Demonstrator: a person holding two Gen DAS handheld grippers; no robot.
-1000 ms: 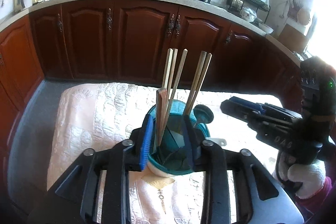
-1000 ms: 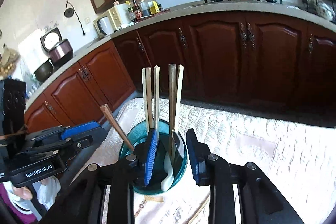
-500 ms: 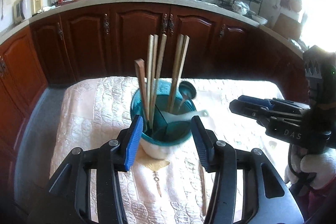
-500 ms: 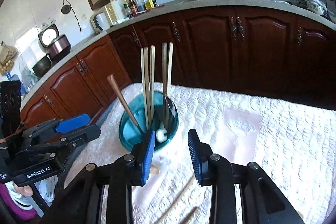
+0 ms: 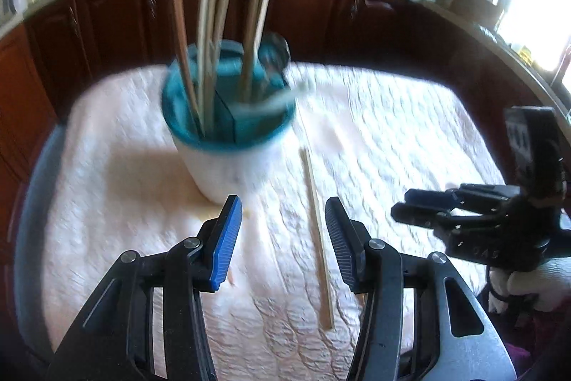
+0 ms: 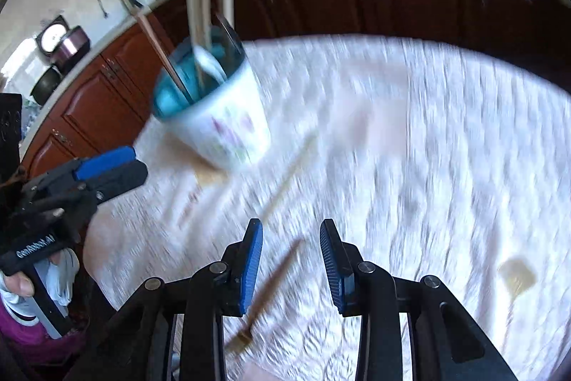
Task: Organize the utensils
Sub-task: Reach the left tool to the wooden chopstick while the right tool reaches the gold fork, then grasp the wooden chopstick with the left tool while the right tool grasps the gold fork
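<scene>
Now we hold both hand-held grippers, left (image 5: 282, 238) and right (image 6: 291, 261), released, empty, toward loose chopsticks (image 5: 316, 231) at the holder's (image 5: 232, 149) five o'clock

My left tool (image 5: 282, 238) hangs open over the quilted counter (image 5: 392, 131). Ahead stands the utensil holder (image 5: 230, 131), chopsticks upright inside; one loose chopstick (image 5: 317, 238) lies beside it.

**Surfaces I see**

My view shows a quilted, matt cream tablecloth (image 5: 392, 138), pale wooden chopsticks (image 5: 317, 234), a glossy white holder (image 5: 232, 170) with teal plastic insert, and ribbed blue rubbery pads (image 5: 225, 241) on matt black grippers.
</scene>
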